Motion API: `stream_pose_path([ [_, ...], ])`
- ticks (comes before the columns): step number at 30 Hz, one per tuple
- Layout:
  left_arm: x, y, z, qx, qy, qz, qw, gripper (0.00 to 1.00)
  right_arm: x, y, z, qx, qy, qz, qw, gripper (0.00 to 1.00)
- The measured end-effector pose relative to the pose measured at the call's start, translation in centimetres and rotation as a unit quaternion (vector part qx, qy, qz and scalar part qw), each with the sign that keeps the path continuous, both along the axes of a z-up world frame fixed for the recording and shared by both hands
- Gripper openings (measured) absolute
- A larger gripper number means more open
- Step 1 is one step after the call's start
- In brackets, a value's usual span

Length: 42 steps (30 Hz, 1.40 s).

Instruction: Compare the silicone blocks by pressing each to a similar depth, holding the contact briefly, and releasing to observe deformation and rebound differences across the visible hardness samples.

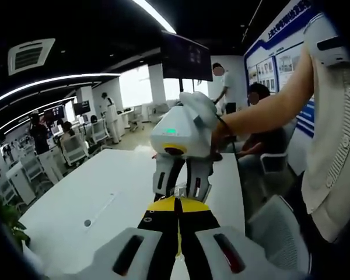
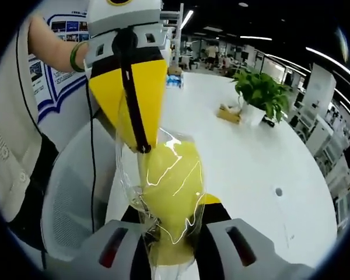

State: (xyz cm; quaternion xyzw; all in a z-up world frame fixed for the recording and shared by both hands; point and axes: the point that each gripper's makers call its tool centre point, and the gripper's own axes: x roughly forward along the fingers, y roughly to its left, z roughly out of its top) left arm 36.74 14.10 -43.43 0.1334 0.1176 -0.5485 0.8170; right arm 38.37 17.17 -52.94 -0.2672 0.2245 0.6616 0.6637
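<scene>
Both grippers clamped on one bagged yellow silicone block [image 2: 170,192], raised above the white table [image 2: 262,163].
The right gripper [image 2: 174,236] and left gripper [image 2: 141,147] had their jaws nearly closed on the clear bag [image 2: 128,169]. Pressing looked underway; other samples and the block's dent were hidden.

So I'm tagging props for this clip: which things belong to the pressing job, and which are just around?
Job:
- yellow block in clear wrap
- left gripper, fingers shut on the wrap's top
- right gripper, holding the wrapped block

Just around:
- potted plant
- white table
- mesh chair
</scene>
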Motion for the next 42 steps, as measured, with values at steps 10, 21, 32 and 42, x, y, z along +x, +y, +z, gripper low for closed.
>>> stream_pose_path([
  [10, 0.02, 0.26, -0.08, -0.001, 0.001, 0.001, 1.0000, 0.00, 0.01, 0.21, -0.07, 0.002, -0.001, 0.002, 1.0000, 0.16],
  [21, 0.09, 0.23, -0.01, -0.006, -0.003, 0.001, 1.0000, 0.00, 0.08, 0.13, 0.00, 0.007, -0.007, 0.006, 0.9999, 0.18],
  [32, 0.15, -0.03, -0.08, -0.006, -0.002, -0.003, 1.0000, 0.00, 0.12, -0.15, -0.10, 0.009, -0.003, 0.000, 1.0000, 0.20],
  [42, 0.19, -0.15, -0.09, -0.007, -0.002, -0.004, 1.0000, 0.00, 0.21, -0.23, -0.10, 0.010, -0.006, 0.000, 0.9999, 0.21],
])
